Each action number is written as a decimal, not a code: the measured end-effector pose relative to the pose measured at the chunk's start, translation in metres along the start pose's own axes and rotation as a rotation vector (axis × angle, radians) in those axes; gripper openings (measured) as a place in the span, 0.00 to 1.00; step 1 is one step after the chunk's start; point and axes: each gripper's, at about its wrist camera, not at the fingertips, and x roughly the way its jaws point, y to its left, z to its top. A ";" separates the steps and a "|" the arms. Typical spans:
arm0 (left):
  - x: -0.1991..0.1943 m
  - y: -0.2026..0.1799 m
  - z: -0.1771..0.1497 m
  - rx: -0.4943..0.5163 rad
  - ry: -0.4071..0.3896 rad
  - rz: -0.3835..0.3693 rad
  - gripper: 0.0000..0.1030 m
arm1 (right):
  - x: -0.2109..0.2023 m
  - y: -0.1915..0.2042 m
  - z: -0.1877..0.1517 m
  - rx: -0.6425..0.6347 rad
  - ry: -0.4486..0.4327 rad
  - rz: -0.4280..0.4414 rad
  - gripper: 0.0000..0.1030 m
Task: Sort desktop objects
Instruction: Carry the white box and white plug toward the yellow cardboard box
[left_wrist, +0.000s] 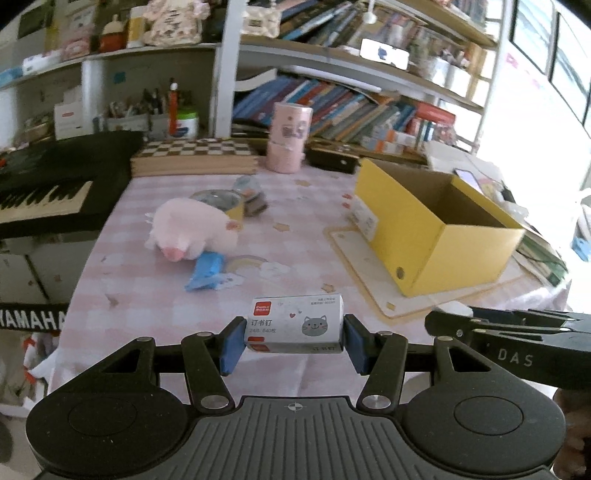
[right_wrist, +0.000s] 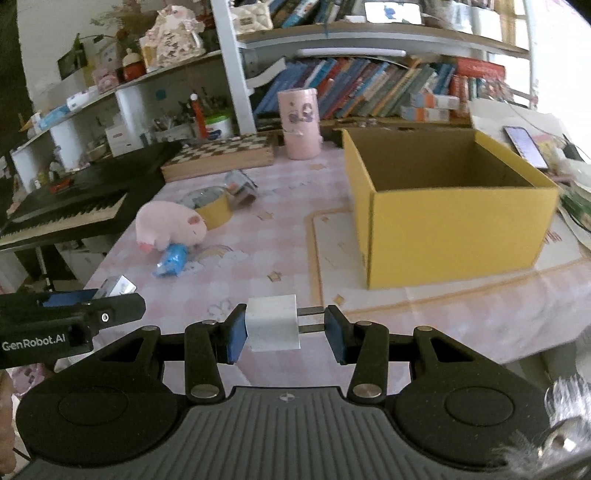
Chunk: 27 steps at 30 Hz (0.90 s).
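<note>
My left hand-held gripper (left_wrist: 293, 341) clamps a staple box (left_wrist: 295, 328); my right hand-held gripper (right_wrist: 284, 330) clamps a white plug (right_wrist: 273, 323). Ahead, the yellow box (right_wrist: 454, 221) looks empty; a plush pig (left_wrist: 192, 230) and blue packet (left_wrist: 207, 271) remain on the worktop (left_wrist: 295, 229).

A staple box (left_wrist: 294, 324), grey with a cartoon cat and a red logo, lies level, clamped between the left tongs (left_wrist: 291, 341). A white plug adapter (right_wrist: 272, 322), prongs sideways, sits gripped in the right tongs (right_wrist: 284, 334). Ahead of both stands an open yellow cardboard box (right_wrist: 454, 225).

Window glare, perhaps motion-blurred, fisheye-warped edges
</note>
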 end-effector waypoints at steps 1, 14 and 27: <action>-0.001 -0.003 0.000 0.008 0.001 -0.005 0.53 | -0.002 -0.002 -0.003 0.009 0.003 -0.005 0.41; -0.008 -0.026 -0.009 0.068 0.015 -0.056 0.53 | -0.027 -0.015 -0.019 0.066 0.000 -0.055 0.41; -0.012 -0.042 -0.014 0.100 0.018 -0.112 0.53 | -0.047 -0.021 -0.029 0.077 -0.001 -0.090 0.41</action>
